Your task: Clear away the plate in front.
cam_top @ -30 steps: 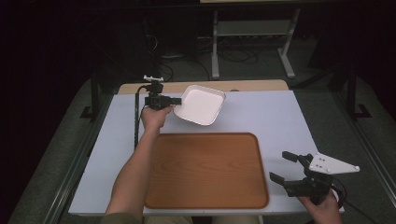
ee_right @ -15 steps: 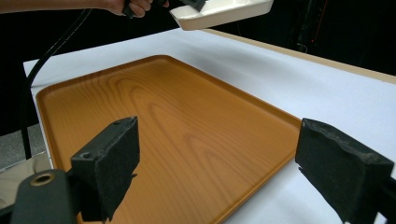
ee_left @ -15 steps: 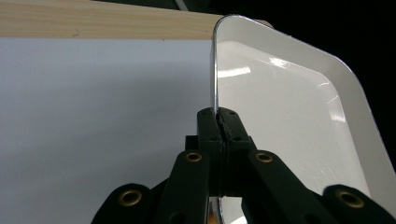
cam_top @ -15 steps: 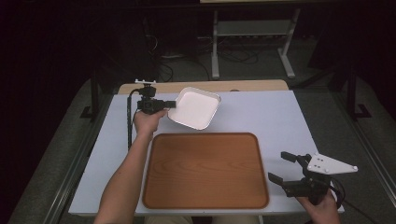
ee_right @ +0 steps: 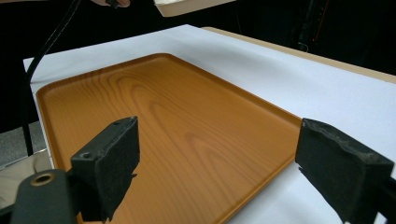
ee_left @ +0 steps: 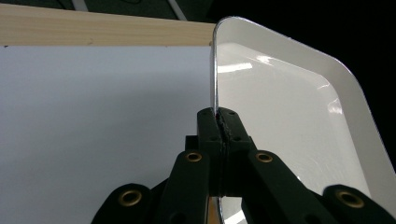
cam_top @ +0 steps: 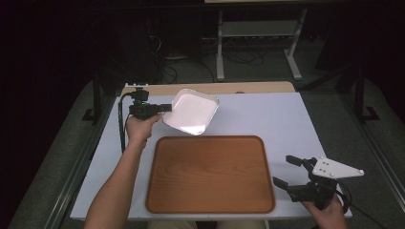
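A white square plate (cam_top: 192, 110) hangs tilted above the far left of the white table, just beyond the wooden tray (cam_top: 210, 172). My left gripper (cam_top: 165, 108) is shut on the plate's left rim. In the left gripper view the jaws pinch the plate's (ee_left: 280, 107) thin edge, and the plate stands on edge to their right. My right gripper (cam_top: 290, 171) rests open near the table's front right corner, beside the tray's right edge. Its two pads (ee_right: 116, 158) stand wide apart with the tray (ee_right: 163, 126) lying beyond them and nothing between.
The white table top (cam_top: 267, 117) has bare room right of the plate and behind the tray. A wooden strip (cam_top: 248, 88) runs along the table's far edge. A metal stand (cam_top: 258, 33) and cables sit on the dark floor beyond.
My left gripper has carried the plate to the left and nearer, toward the tray's far edge, and the plate now tilts more. The right gripper has stayed put.
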{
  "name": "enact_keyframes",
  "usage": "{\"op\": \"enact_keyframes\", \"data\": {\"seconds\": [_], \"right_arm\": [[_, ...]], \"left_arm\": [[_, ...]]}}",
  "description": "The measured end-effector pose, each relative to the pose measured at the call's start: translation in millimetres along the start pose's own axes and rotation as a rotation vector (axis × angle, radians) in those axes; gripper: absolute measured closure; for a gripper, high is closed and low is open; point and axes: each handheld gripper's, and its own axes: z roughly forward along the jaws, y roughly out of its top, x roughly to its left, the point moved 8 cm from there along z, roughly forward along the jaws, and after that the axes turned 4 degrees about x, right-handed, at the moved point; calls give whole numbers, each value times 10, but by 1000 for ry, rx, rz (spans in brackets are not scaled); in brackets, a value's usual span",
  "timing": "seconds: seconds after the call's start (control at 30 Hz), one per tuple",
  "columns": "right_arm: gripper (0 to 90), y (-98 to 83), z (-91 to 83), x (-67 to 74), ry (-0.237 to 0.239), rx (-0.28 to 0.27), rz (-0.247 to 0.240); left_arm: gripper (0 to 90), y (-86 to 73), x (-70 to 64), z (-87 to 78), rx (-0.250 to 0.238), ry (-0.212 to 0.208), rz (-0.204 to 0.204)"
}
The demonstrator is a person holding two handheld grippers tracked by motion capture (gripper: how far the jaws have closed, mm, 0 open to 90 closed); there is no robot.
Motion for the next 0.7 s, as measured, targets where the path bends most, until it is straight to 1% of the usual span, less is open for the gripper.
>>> {"op": "enact_keyframes", "data": {"seconds": [0.03,0.1,0.17,0.2,0.43,0.57,0.6,0.7], "right_arm": [[131,-2,5,2,-1,2,0],[131,-5,10,5,-1,6,-1],[131,-7,12,9,-3,9,-2],[131,-7,12,8,-4,9,-2],[131,-10,13,1,-8,10,1],[131,-10,10,2,-9,11,0],[131,-10,10,0,-10,11,1],[131,-11,9,-1,-10,10,2]], "left_arm": [[893,-32,11,-27,-1,1,-5],[893,-73,32,-56,4,5,-1],[892,-88,40,-66,5,7,-1],[893,-131,61,-98,6,8,-4],[893,-235,123,-190,4,13,-12],[893,-274,137,-212,5,13,-15],[893,-302,137,-215,11,8,-11],[893,-326,137,-220,15,12,-5]]}}
